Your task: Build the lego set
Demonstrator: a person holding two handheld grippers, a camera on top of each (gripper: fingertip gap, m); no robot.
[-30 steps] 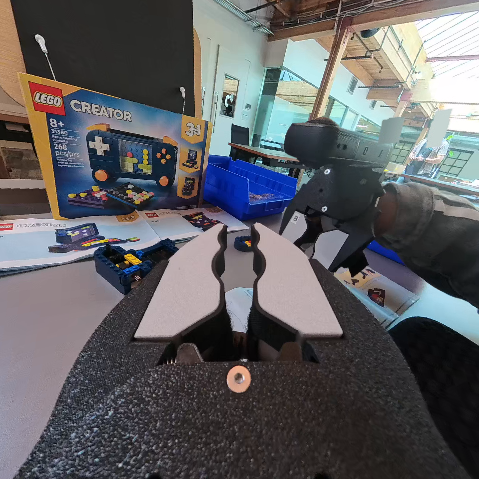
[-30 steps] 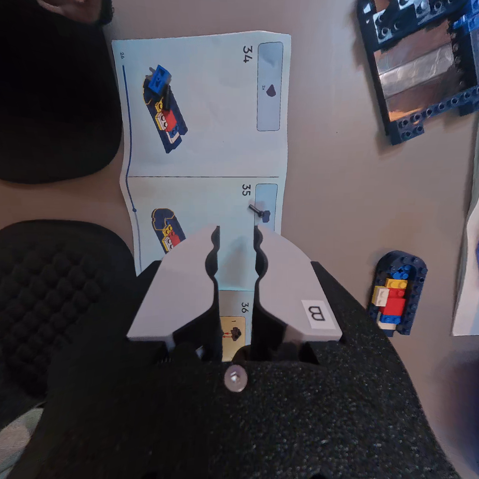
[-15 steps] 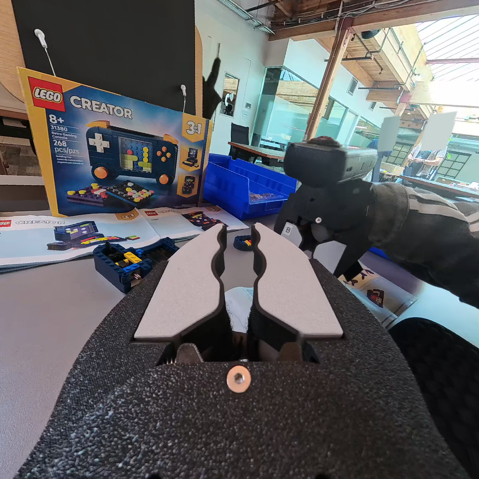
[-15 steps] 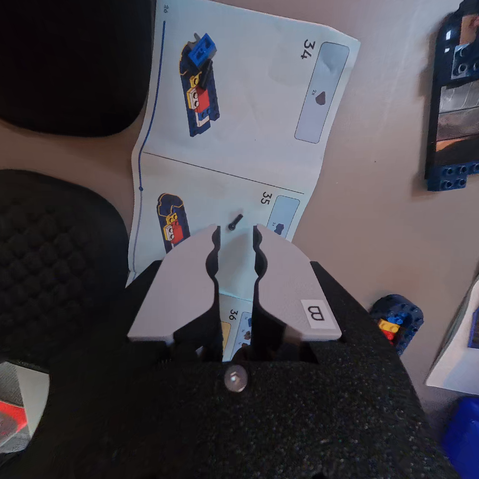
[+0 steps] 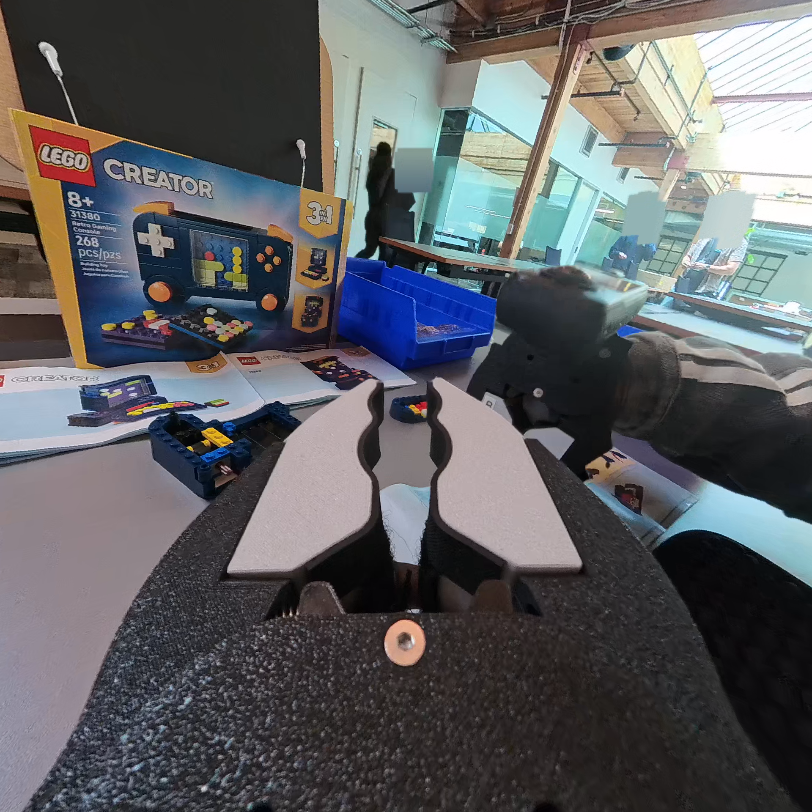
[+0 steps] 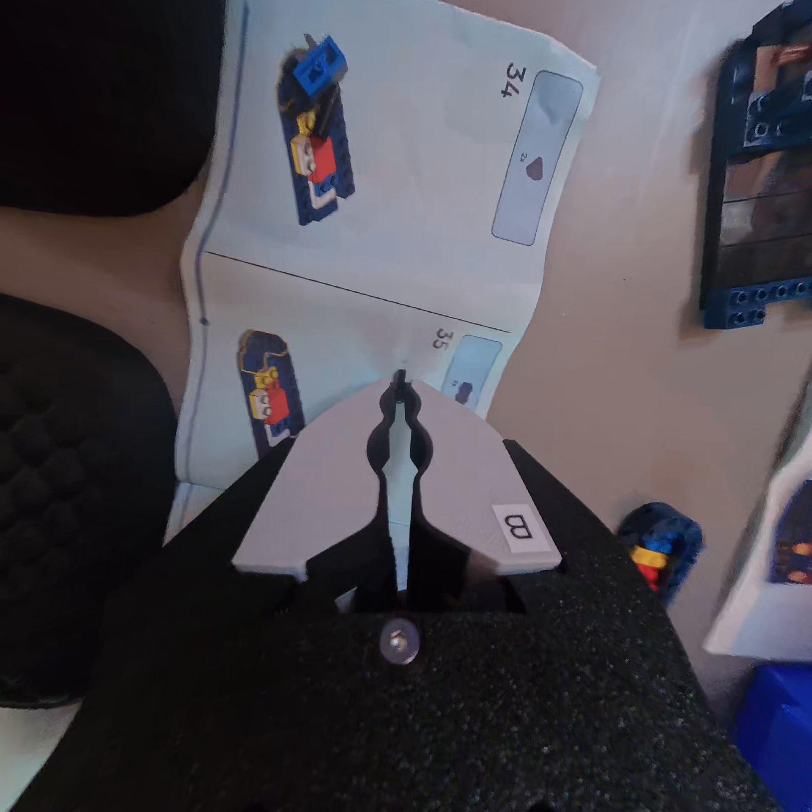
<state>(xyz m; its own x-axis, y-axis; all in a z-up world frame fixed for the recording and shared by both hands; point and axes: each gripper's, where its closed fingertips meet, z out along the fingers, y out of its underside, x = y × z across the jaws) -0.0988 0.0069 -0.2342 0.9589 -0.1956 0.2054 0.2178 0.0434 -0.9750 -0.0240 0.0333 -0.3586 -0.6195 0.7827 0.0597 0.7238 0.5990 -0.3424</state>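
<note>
— Right wrist view: our right gripper (image 6: 400,389) has its jaws together on a small black pin (image 6: 400,378) over the instruction sheet (image 6: 395,184), pin pointing straight ahead.

— And our left gripper (image 5: 403,391) has its jaws apart, empty, well away.

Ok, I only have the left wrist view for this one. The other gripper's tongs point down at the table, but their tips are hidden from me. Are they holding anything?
Observer: Yes. From the right wrist view, the right tongs are shut on a small black plastic pin, gripped at the very tips.
Operator: How does it sit in them?
Observer: It lies along the tongs, one end poking out past the tips.
Operator: And what's beneath?
Observer: An open pale-blue paper instruction page, lying on the tan table.
</note>
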